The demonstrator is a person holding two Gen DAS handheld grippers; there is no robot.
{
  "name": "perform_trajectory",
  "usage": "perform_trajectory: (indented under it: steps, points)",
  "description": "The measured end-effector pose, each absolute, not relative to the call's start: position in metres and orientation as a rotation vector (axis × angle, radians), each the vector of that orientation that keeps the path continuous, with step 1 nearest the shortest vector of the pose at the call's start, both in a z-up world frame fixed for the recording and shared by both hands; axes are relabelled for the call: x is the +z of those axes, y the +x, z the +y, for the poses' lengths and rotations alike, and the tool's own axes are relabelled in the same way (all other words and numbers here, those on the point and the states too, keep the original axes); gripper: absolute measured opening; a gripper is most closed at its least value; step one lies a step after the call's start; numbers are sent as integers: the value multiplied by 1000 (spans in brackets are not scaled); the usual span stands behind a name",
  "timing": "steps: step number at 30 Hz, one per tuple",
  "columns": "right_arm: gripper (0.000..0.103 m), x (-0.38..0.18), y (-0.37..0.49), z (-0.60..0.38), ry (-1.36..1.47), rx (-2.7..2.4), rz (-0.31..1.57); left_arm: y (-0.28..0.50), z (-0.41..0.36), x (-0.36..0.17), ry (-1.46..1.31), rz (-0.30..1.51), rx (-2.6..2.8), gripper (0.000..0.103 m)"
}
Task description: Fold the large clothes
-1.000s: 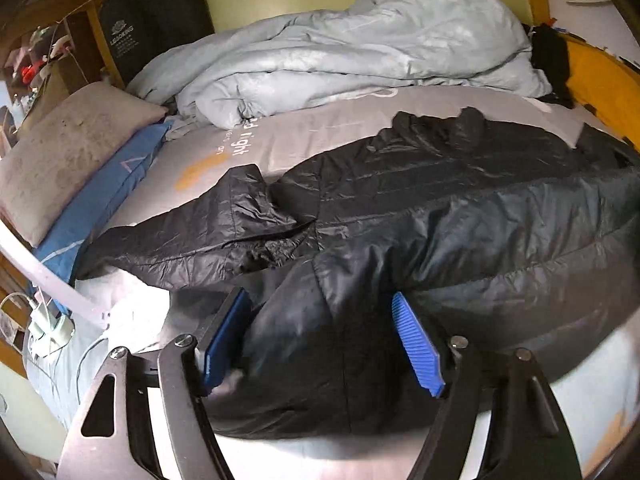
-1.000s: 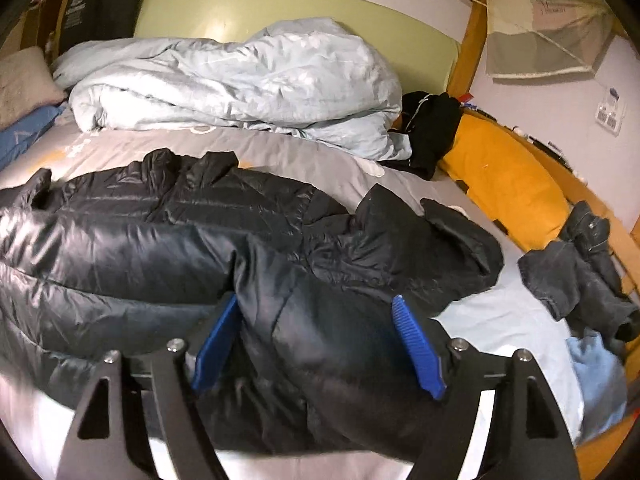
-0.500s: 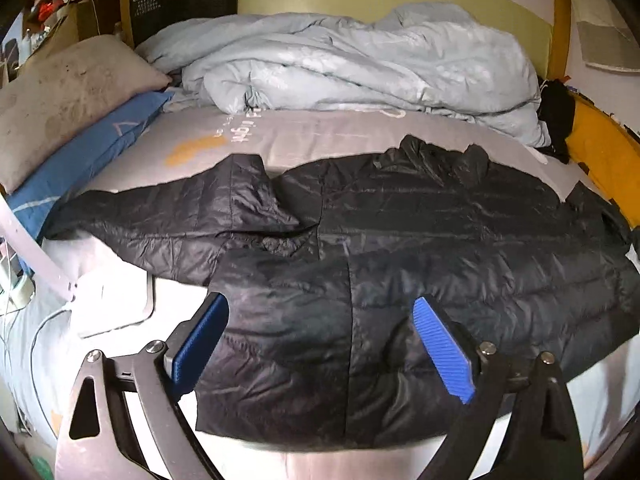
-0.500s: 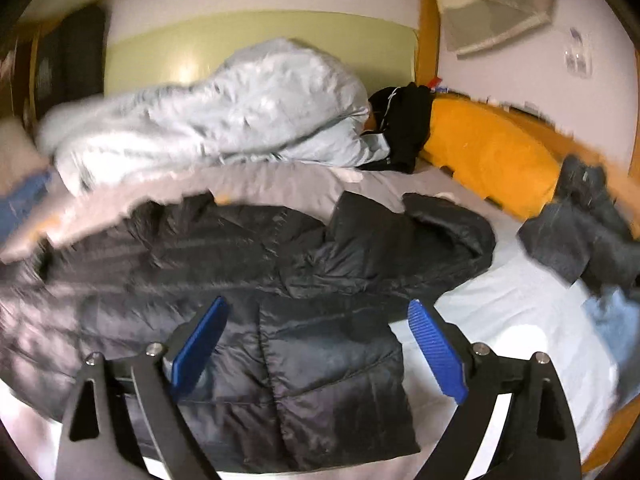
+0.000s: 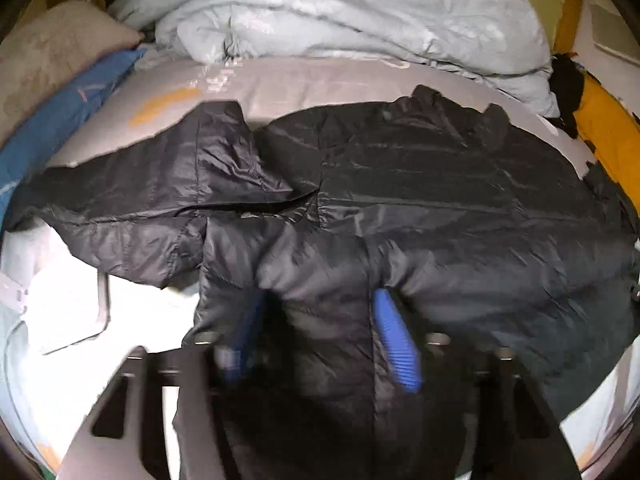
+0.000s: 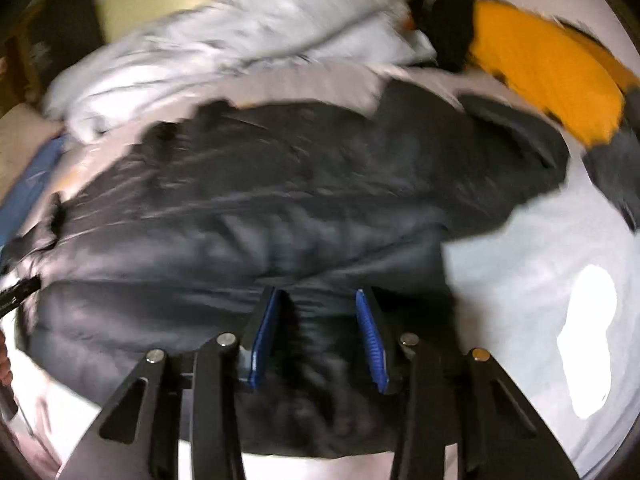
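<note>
With the jacket point(image 5: 400, 200) spread along the near edge of the bed point(image 5: 320, 84), the left gripper point(image 5: 320, 332) and right gripper point(image 6: 316, 332) are closing half-open jaws on its hem, so the next move probably needs a firm pinch before lifting it over.

Both grippers dropped onto jacket's point(image 5: 440, 200) near hem, left gripper point(image 5: 320, 344) and right gripper point(image 6: 316, 336) jaws closing from wide, fabric bunched between pads.

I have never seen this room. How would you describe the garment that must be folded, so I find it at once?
Look at the bed with the grey sheet. In front of the crumpled pale blue duvet lies a black padded jacket, spread flat across the bed with its sleeves out. It is the only large, shiny, quilted black thing there.
</note>
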State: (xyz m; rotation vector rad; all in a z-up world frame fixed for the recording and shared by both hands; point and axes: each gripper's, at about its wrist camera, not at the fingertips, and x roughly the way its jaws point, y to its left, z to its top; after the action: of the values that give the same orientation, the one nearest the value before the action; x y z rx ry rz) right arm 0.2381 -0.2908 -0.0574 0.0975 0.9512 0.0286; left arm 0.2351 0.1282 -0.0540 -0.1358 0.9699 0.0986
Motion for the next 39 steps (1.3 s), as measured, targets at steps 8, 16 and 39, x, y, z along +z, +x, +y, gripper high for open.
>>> perform_trajectory:
  steps: [8, 16, 39]
  points:
    - [56, -64, 241, -311, 71, -80, 960, 228, 125, -26, -98, 858, 105, 36]
    - [83, -42, 227, -325, 77, -99, 871, 198, 137, 9, -116, 805, 203, 82]
    - [5, -31, 205, -340, 254, 30, 895, 195, 175, -27, -365, 972, 128, 9]
